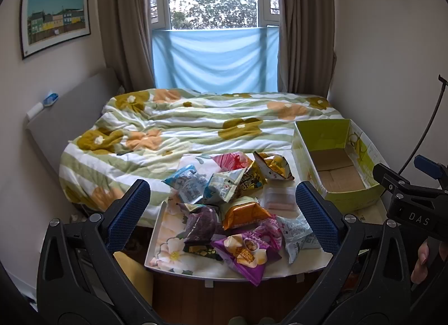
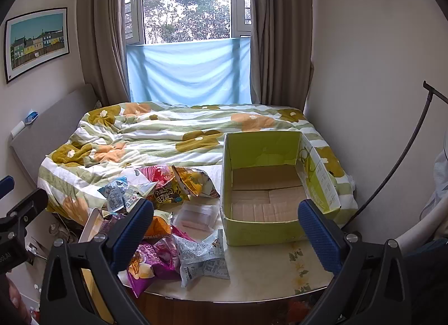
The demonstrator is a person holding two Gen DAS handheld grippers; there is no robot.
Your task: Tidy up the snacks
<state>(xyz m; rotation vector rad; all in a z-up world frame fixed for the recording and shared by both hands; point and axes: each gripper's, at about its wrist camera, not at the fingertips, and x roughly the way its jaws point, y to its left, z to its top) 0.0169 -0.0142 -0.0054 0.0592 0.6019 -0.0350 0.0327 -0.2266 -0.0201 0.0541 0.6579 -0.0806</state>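
A pile of snack bags [image 1: 229,204] lies on a floral-topped table [image 1: 168,257]; it also shows at the left of the right wrist view [image 2: 168,241]. It includes a purple popcorn bag [image 1: 246,252], an orange bag [image 1: 243,214] and a clear packet [image 1: 278,199]. An open, empty green cardboard box [image 1: 336,162] stands at the table's right, also in the right wrist view [image 2: 266,193]. My left gripper [image 1: 224,215] is open above the pile. My right gripper [image 2: 224,229] is open, between pile and box.
A bed with a flowered quilt [image 1: 182,129] lies behind the table. A grey headboard [image 1: 70,117] is at left, a curtained window [image 1: 212,17] behind, a wall at right. The right gripper's body [image 1: 414,204] shows at the left view's right edge.
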